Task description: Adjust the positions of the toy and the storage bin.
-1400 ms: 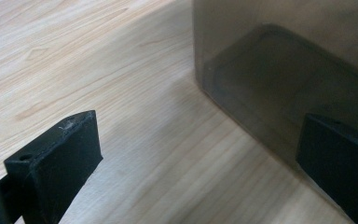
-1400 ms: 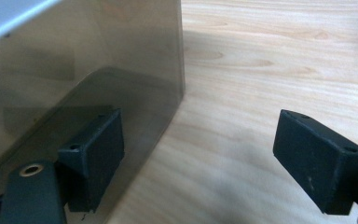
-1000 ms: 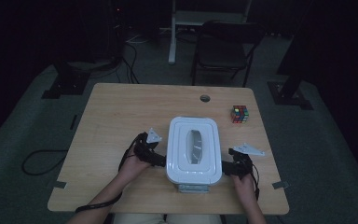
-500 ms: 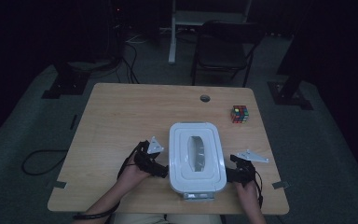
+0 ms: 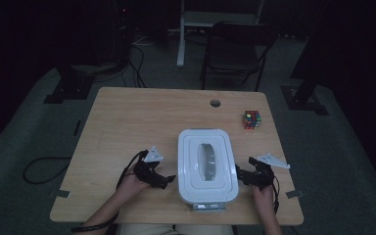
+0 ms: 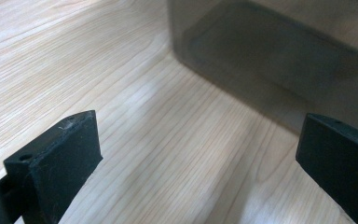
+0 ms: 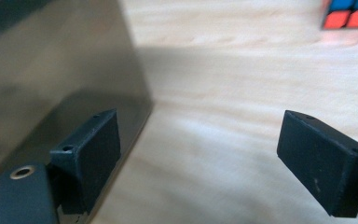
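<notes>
1. The left claw [image 5: 169,179] stands released at the lower left of centre in the high view, with its jaws spread wide and nothing between them. It sits just beside the left long wall of the white lidded container [image 5: 207,166], and I cannot tell whether it touches that wall.
2. In the left gripper view the two black jaws rise at the lower corners over bare wood. The container's translucent grey wall [image 6: 279,65] fills the upper right, beyond the jaw tips.
3. The right claw [image 5: 240,176] is also released, at the lower right of centre in the high view. Its jaws have just been opening, and no thing is between them.
4. In the right gripper view the left-hand jaw lies close along the container's wall [image 7: 51,79], while the other jaw stands over open wood.
5. The container is a rounded rectangle lying flat on the wooden surface [image 5: 127,122], low in the frame near the bottom edge. Its long axis runs from the bottom of the high view toward the top. The lid faces up, with an oval recess at its middle.
6. A Rubik's cube [image 5: 251,119] rests well apart, toward the upper right of the surface.
</notes>
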The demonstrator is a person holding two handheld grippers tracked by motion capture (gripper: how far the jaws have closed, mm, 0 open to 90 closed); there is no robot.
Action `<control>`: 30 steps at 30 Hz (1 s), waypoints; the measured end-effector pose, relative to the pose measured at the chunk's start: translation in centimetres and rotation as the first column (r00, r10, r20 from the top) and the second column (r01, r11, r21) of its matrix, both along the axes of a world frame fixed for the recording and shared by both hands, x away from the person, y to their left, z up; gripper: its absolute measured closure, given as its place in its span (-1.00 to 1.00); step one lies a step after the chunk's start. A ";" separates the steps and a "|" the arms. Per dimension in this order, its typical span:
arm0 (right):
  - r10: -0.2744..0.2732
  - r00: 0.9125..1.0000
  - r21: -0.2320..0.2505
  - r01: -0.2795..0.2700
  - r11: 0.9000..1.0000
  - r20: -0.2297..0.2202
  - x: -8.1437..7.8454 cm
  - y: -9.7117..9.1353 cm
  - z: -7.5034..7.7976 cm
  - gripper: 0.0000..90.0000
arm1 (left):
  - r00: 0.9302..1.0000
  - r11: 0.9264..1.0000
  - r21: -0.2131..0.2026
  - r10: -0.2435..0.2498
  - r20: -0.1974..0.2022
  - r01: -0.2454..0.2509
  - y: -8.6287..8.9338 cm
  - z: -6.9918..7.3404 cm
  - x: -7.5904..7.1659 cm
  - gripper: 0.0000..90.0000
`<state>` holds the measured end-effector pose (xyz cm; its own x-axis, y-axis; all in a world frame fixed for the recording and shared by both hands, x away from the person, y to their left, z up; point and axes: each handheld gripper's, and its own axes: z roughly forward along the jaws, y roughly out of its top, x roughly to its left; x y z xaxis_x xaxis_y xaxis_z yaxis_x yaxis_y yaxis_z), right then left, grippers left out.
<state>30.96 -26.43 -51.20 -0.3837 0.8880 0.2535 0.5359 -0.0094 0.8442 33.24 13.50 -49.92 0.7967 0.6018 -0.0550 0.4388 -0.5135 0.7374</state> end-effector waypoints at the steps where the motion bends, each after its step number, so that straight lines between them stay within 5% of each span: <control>1: -0.012 1.000 0.021 0.012 1.000 0.003 0.3 -0.4 0.1 -0.71 | 1.000 1.000 0.002 0.001 -0.004 -0.001 0.4 0.1 0.0 -0.99; 8: -0.071 0.997 0.001 0.071 0.997 -0.022 3.1 -2.3 0.5 -0.70 | 0.999 0.999 0.018 0.051 -0.009 -0.051 3.5 -0.1 -0.2 -0.99; 11: -0.029 0.998 0.038 0.030 0.999 -0.049 4.6 -2.8 0.5 -0.70 | 0.997 0.996 0.033 0.083 -0.003 -0.083 5.0 -0.3 -0.2 -0.99; 16: -0.058 0.995 -0.038 0.055 0.998 -0.080 6.8 -3.0 0.2 -0.73 | 0.993 0.991 0.053 0.118 0.018 -0.119 7.2 -0.6 -0.4 -0.99; 21: -0.054 0.991 -0.040 0.049 0.998 -0.119 9.0 -3.5 -0.1 -0.73 | 0.985 0.984 0.046 0.171 0.013 -0.171 8.8 -0.8 -0.4 -0.99; 27: -0.123 0.989 -0.098 0.115 0.989 -0.082 11.3 -4.2 0.9 -0.74 | 0.980 0.978 0.062 0.195 0.034 -0.197 10.9 -1.2 -0.9 -0.99; 30: -0.155 0.986 -0.109 0.147 0.983 -0.061 12.3 -4.5 1.5 -0.74 | 0.974 0.973 0.025 0.228 -0.009 -0.228 12.5 -1.4 -1.4 -0.99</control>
<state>43.31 -30.96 -49.67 -0.2280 0.9572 0.1782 0.5919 -0.0090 0.8059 31.85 26.04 -51.31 0.6379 0.7687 -0.0468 0.5545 -0.4163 0.7205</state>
